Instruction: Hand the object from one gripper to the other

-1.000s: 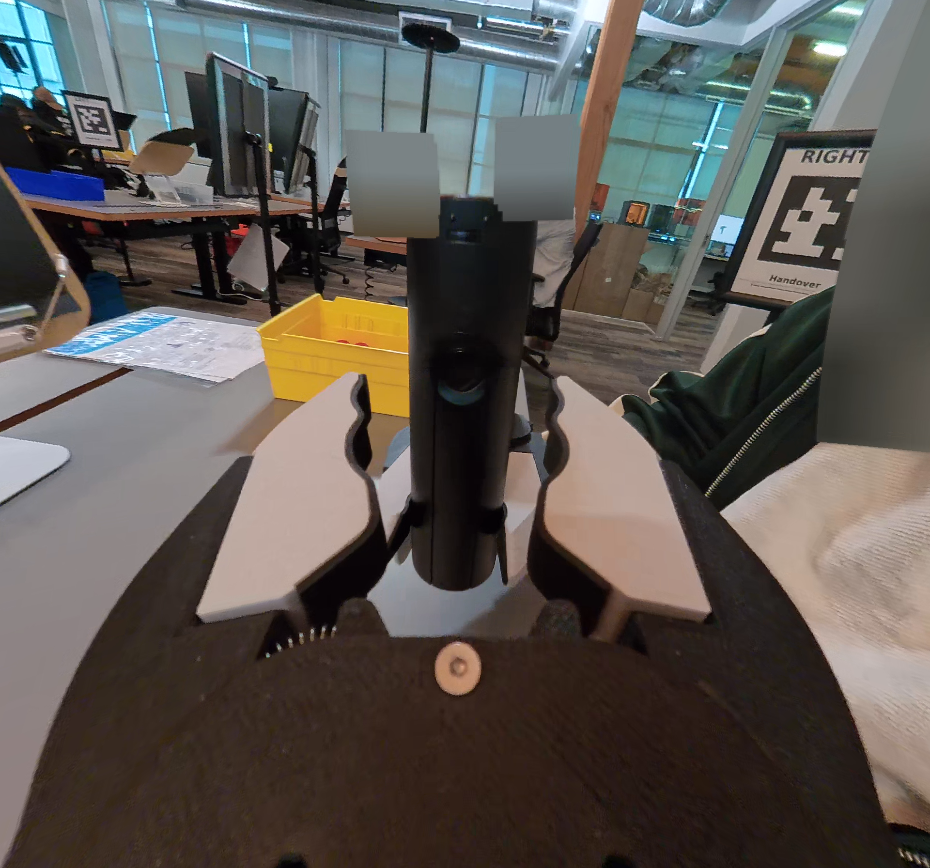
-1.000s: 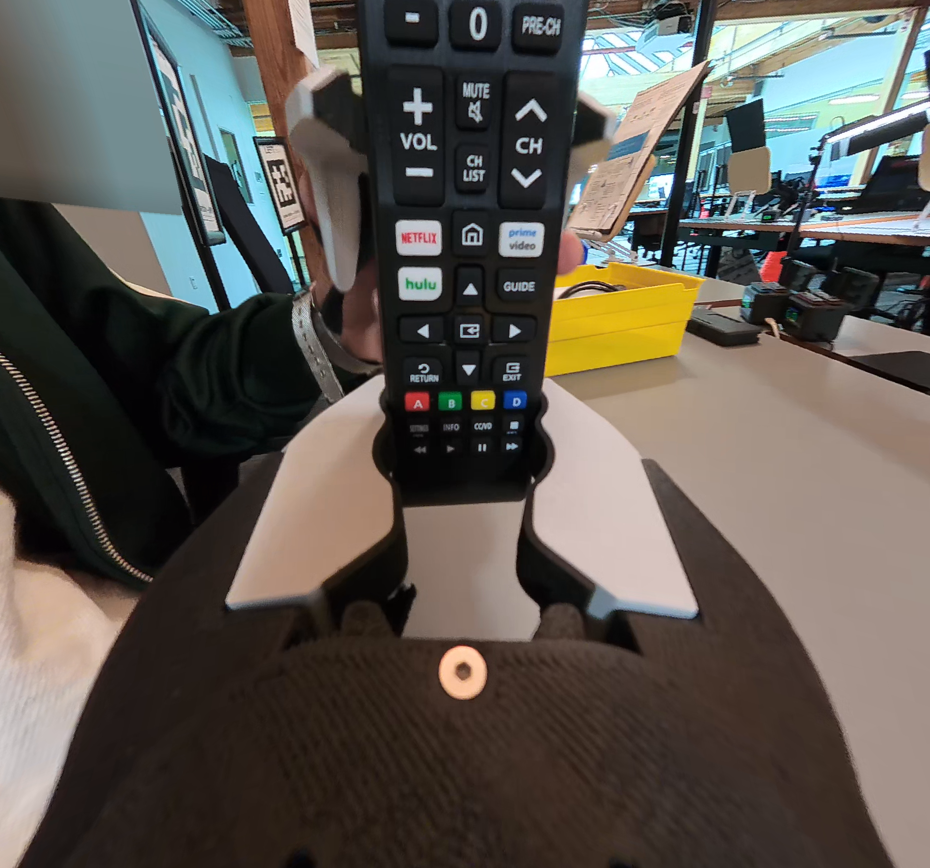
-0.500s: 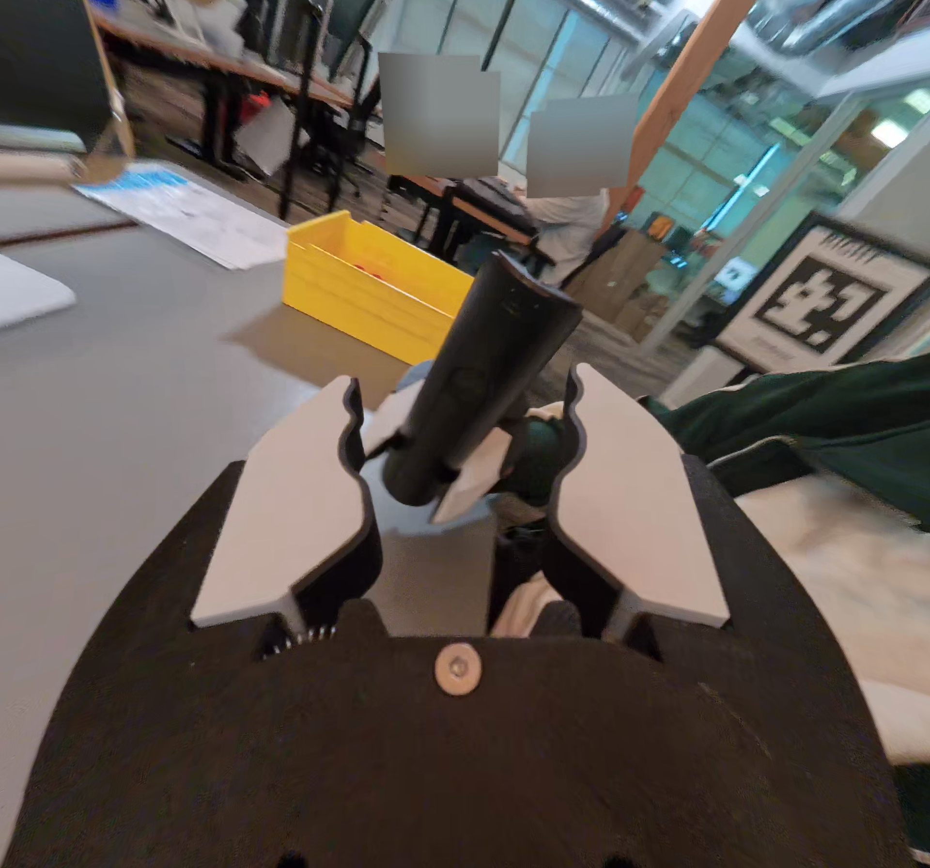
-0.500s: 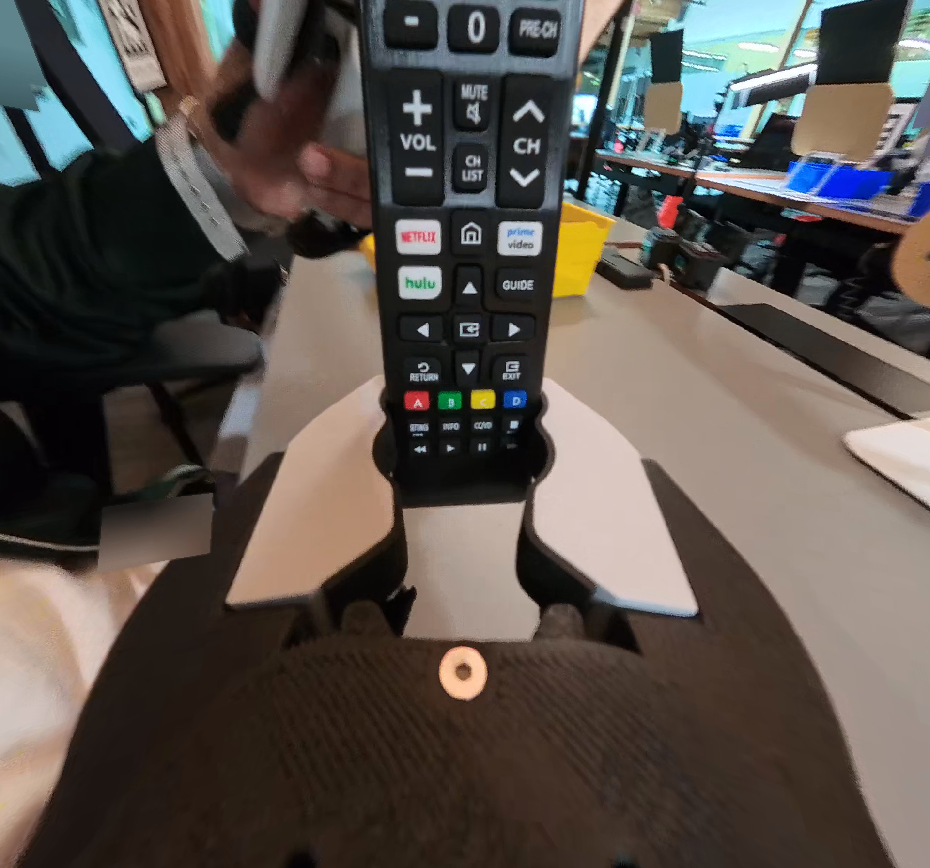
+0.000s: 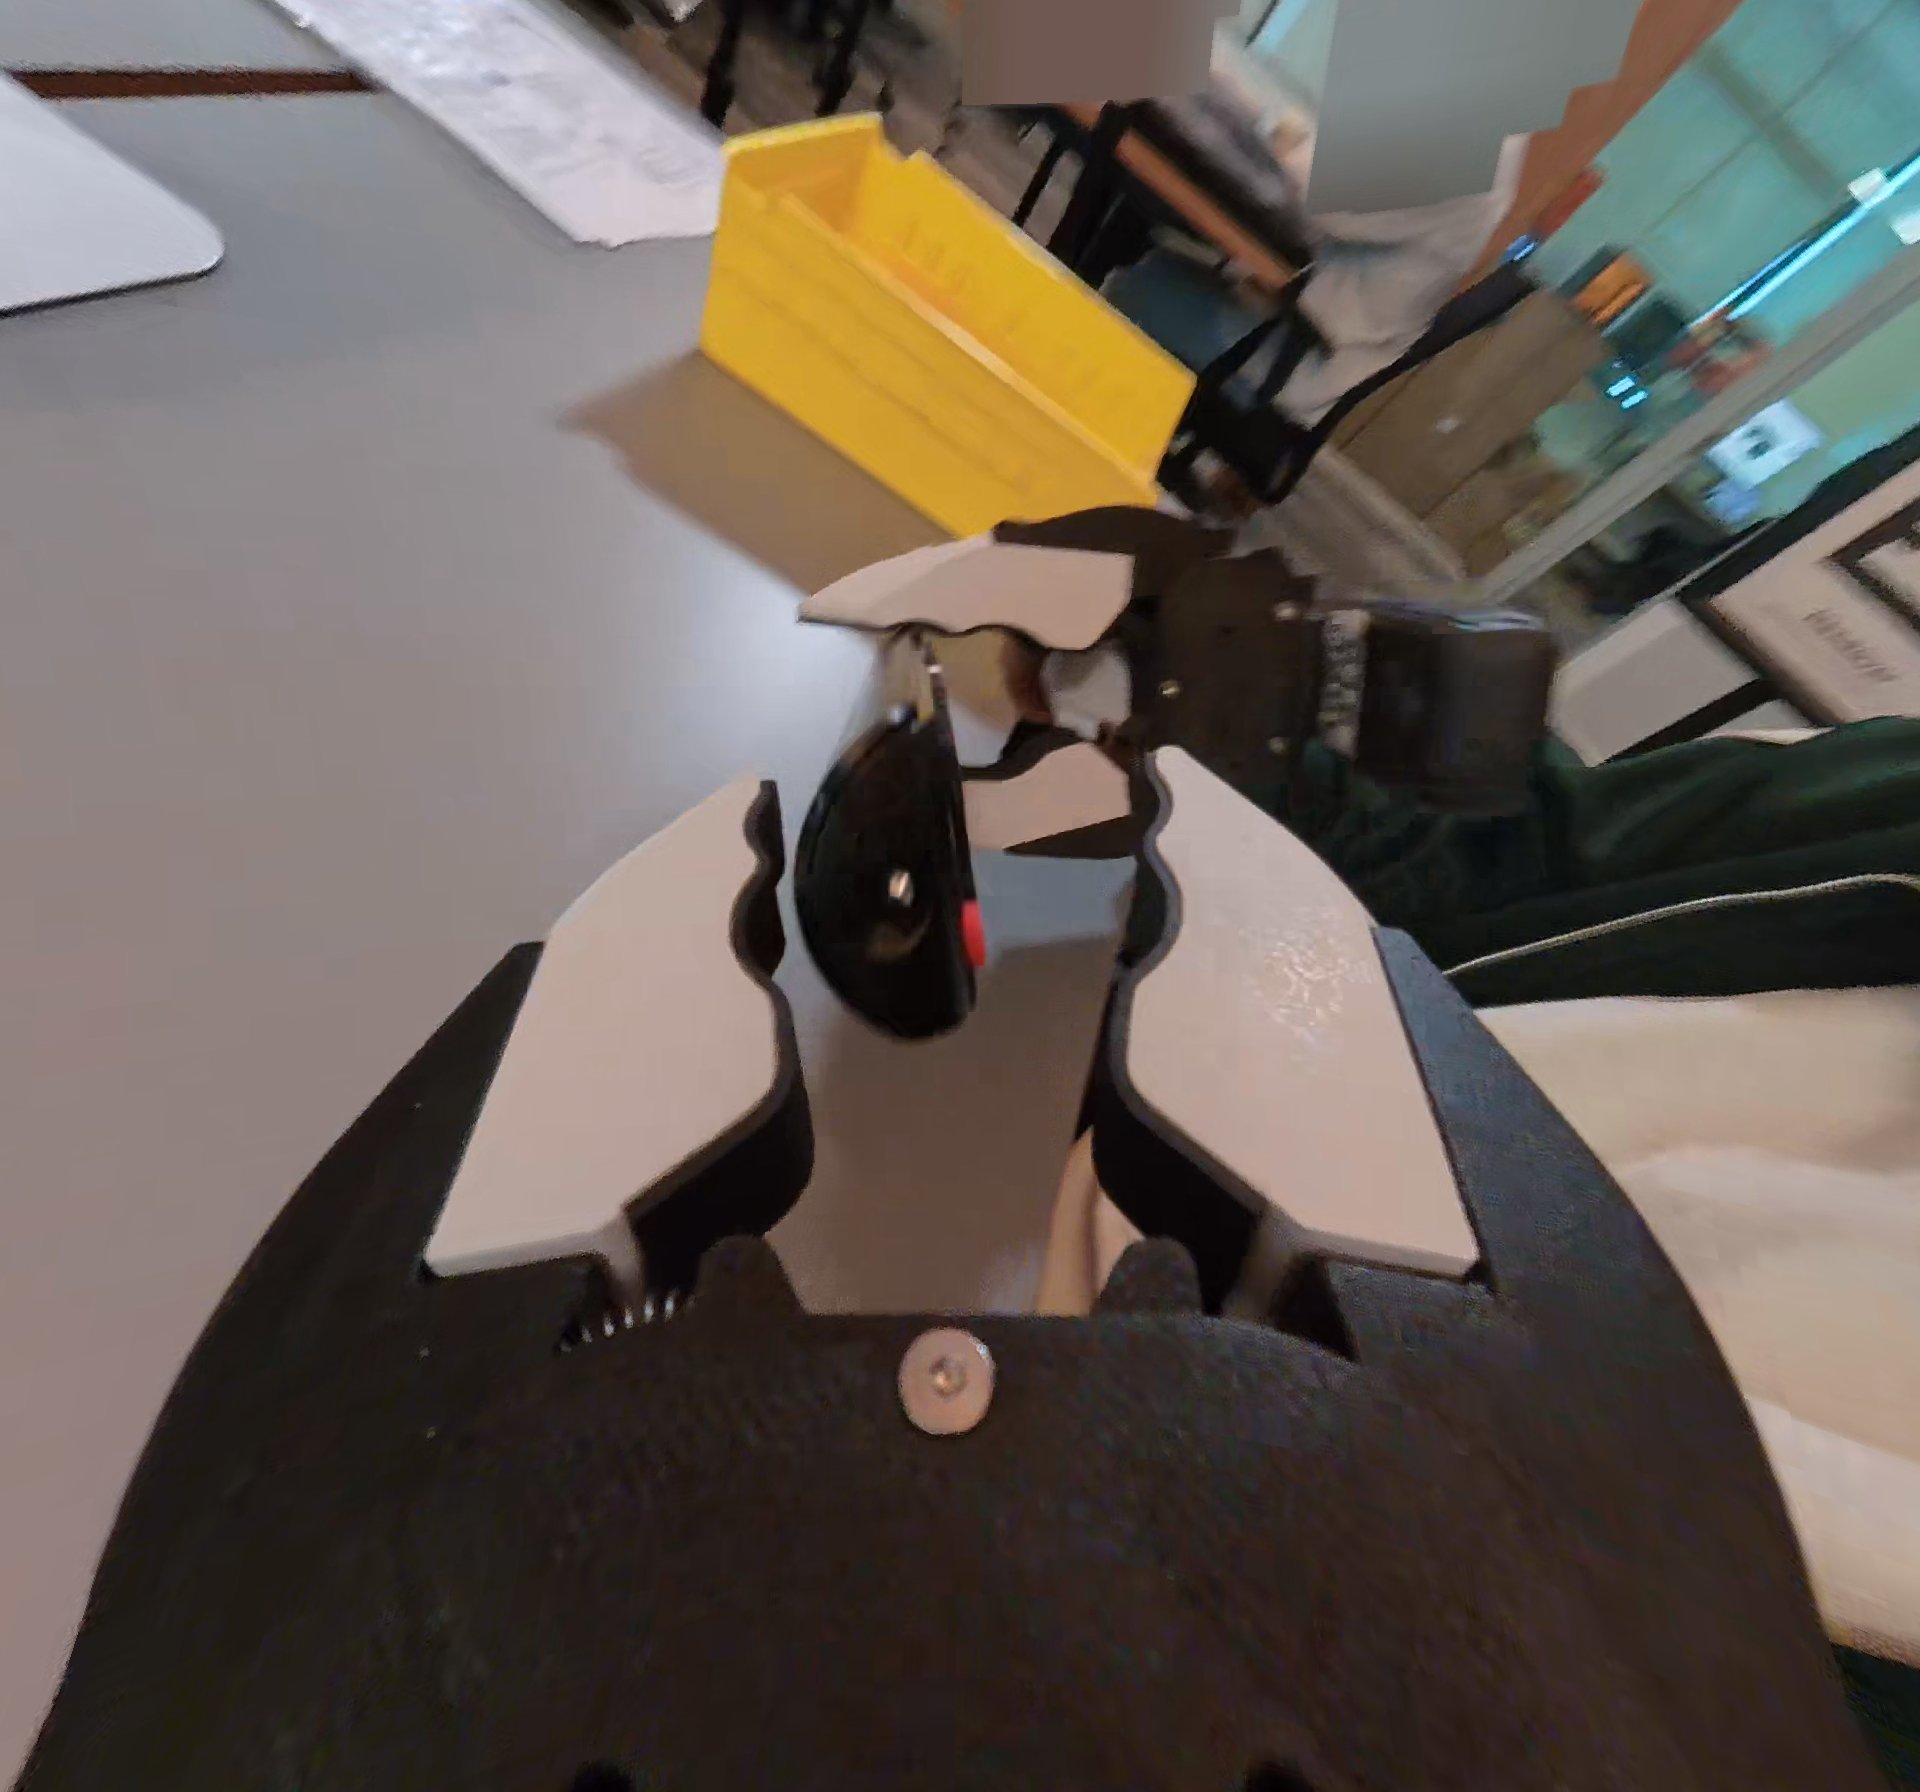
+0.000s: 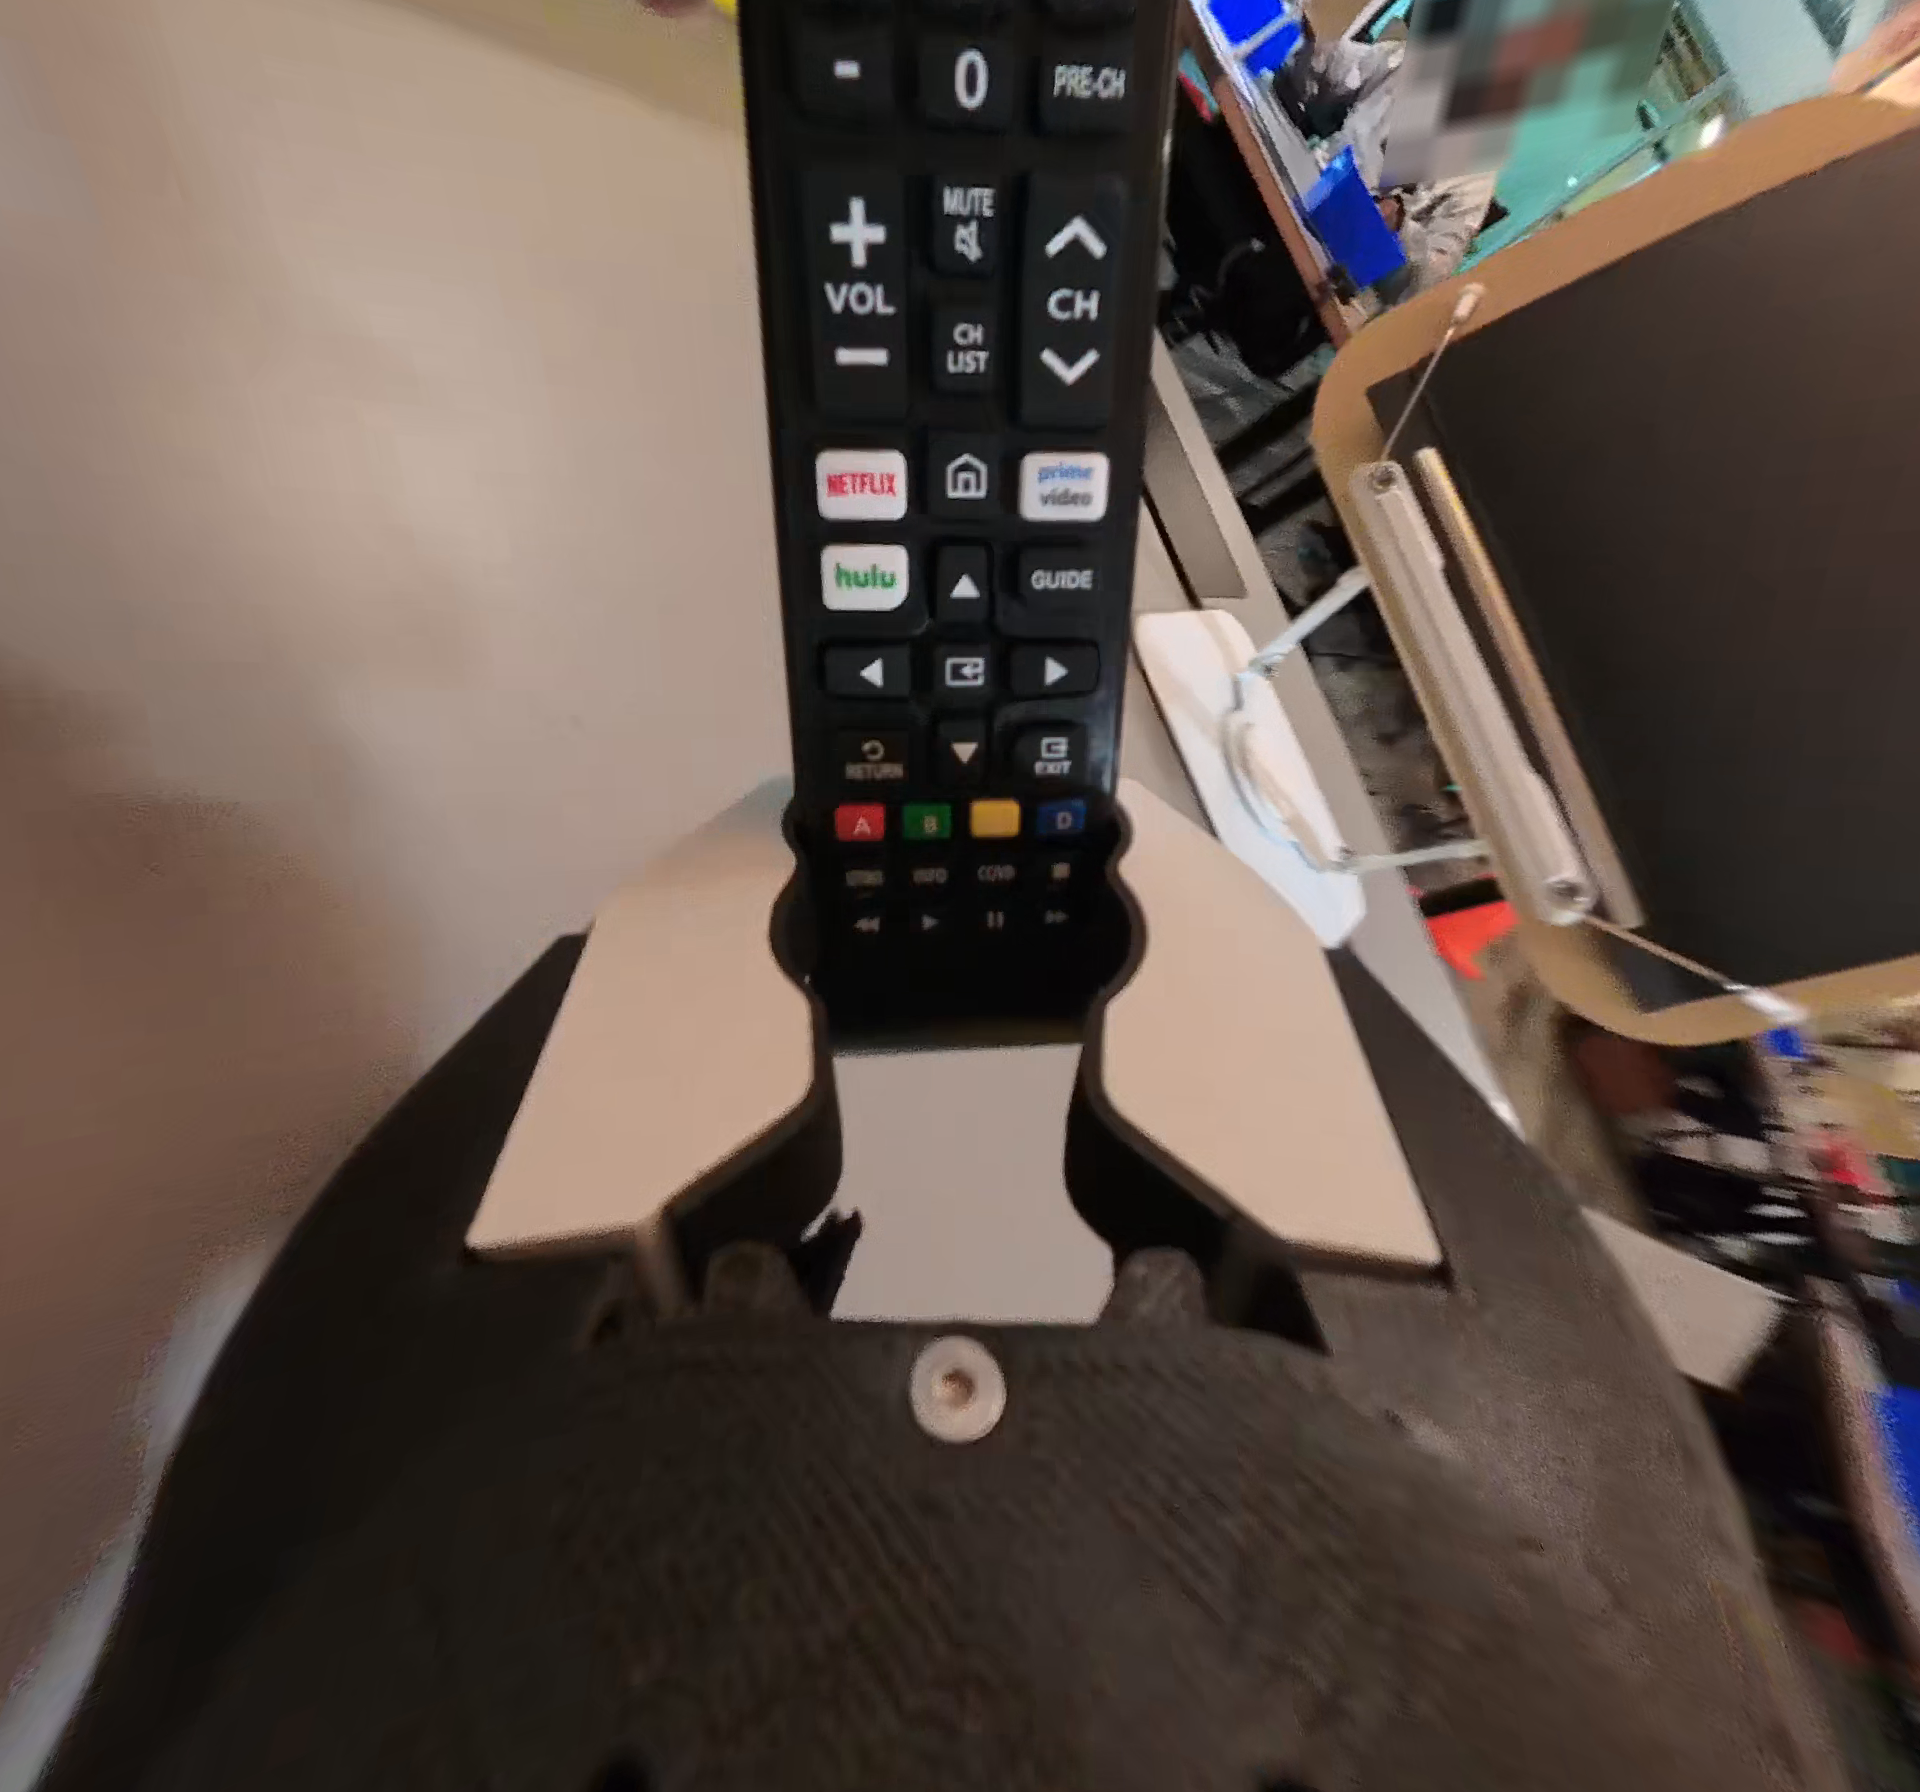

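Right gripper clenches the near end of the long black plastic remote control — buttons up, pointing far; left gripper gapes released, the remote's tip between its fingers, over the grey table.

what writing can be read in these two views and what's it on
I don't quote writing; this is where it stands.
Remote, clamped in the right gripper: markings on black, white and coloured keys, mostly sharp.
Paper sheet on the table: print too blurred to read.
Framed sign, right edge: too blurred to read.
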The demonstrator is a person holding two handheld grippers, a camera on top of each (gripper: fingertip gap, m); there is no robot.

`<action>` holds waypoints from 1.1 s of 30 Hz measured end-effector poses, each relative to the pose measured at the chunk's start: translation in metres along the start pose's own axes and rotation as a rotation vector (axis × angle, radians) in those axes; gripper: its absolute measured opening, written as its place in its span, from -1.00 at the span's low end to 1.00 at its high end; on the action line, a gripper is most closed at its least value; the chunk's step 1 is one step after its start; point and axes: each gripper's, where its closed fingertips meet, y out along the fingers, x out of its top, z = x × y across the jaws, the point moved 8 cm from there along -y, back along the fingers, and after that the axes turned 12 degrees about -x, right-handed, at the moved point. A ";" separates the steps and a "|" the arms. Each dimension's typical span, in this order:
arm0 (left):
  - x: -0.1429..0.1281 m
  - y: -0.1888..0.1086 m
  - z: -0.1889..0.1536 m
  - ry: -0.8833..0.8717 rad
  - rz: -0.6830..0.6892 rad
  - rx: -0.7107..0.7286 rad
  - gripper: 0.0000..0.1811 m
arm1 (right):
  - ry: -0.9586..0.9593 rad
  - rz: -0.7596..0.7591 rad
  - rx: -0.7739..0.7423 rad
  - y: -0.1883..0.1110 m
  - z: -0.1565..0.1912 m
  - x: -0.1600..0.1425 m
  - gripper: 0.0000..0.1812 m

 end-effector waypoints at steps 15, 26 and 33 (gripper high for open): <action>-0.020 0.009 0.024 0.003 0.087 -0.043 -0.72 | -0.289 0.082 -0.102 -0.001 0.004 -0.004 -0.44; -0.029 0.011 0.043 -0.084 -0.007 -0.115 -0.72 | -0.312 0.090 -0.123 0.004 0.002 -0.011 -0.43; -0.039 -0.001 0.068 -0.213 -0.194 -0.224 -0.73 | -0.104 0.176 -0.086 0.017 -0.017 -0.038 0.16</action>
